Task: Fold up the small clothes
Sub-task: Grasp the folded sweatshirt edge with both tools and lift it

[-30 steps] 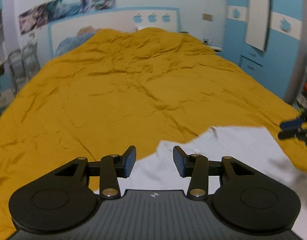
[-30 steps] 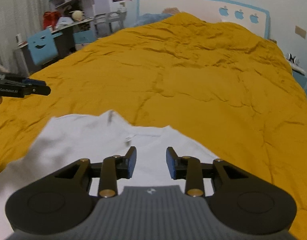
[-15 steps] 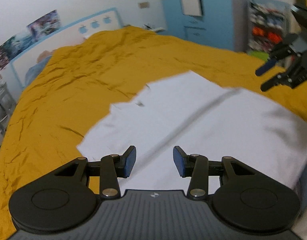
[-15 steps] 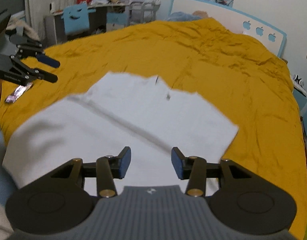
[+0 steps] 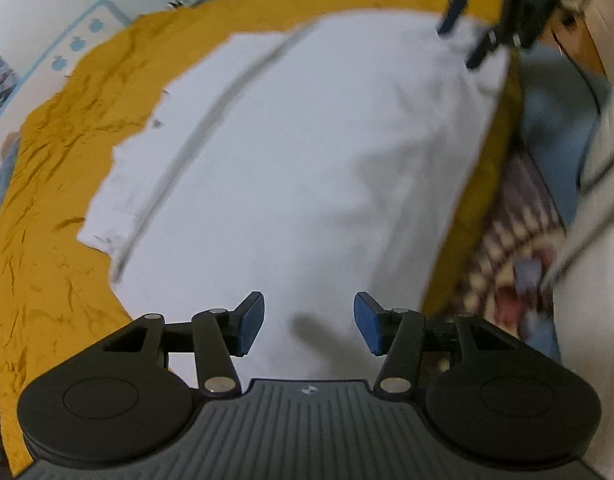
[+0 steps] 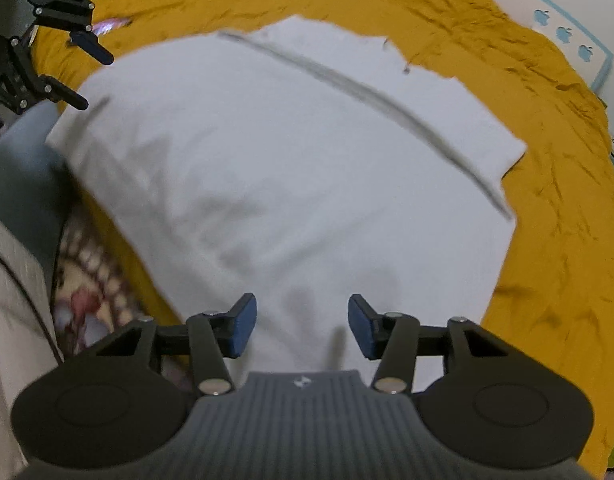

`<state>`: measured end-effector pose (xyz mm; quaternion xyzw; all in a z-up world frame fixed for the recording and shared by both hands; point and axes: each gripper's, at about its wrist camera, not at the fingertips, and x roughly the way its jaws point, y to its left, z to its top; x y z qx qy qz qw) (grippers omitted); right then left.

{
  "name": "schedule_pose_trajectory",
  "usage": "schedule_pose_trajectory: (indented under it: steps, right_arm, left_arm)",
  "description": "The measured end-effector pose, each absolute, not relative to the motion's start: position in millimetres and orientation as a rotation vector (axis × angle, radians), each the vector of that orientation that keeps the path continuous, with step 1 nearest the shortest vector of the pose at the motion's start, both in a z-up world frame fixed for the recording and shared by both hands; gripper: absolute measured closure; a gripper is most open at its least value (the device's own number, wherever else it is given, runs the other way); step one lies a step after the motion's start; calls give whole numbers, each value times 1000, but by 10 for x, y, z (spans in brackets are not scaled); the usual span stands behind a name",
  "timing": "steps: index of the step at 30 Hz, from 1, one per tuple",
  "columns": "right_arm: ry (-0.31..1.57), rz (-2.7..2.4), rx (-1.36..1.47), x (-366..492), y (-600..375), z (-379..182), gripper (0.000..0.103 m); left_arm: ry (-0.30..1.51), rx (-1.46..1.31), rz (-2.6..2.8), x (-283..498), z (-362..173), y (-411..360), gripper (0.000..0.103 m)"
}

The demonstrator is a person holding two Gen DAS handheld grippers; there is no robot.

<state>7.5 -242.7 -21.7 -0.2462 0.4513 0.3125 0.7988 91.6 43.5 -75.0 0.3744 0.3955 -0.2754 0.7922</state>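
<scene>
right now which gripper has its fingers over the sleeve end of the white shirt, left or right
Neither: both the left gripper and the right gripper hang open over the hem end of the white shirt, at opposite corners.

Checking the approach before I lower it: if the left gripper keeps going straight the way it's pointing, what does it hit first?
Most likely the white garment: the open left gripper points at its near part, with nothing between. Depth is unclear.
</scene>
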Motion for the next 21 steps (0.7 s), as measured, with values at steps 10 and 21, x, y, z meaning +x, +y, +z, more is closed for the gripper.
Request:
schedule_pose_trajectory:
  steps: [10, 21]
  right_arm:
    - [945, 657, -698, -180, -2444, -481, 45]
    - [844, 672, -1005, -364, -2382, -907, 32]
  left_arm:
    - [851, 1010, -564, 425, -1302, 335, 35]
    - [747, 1236, -430, 253, -1856, 294, 23]
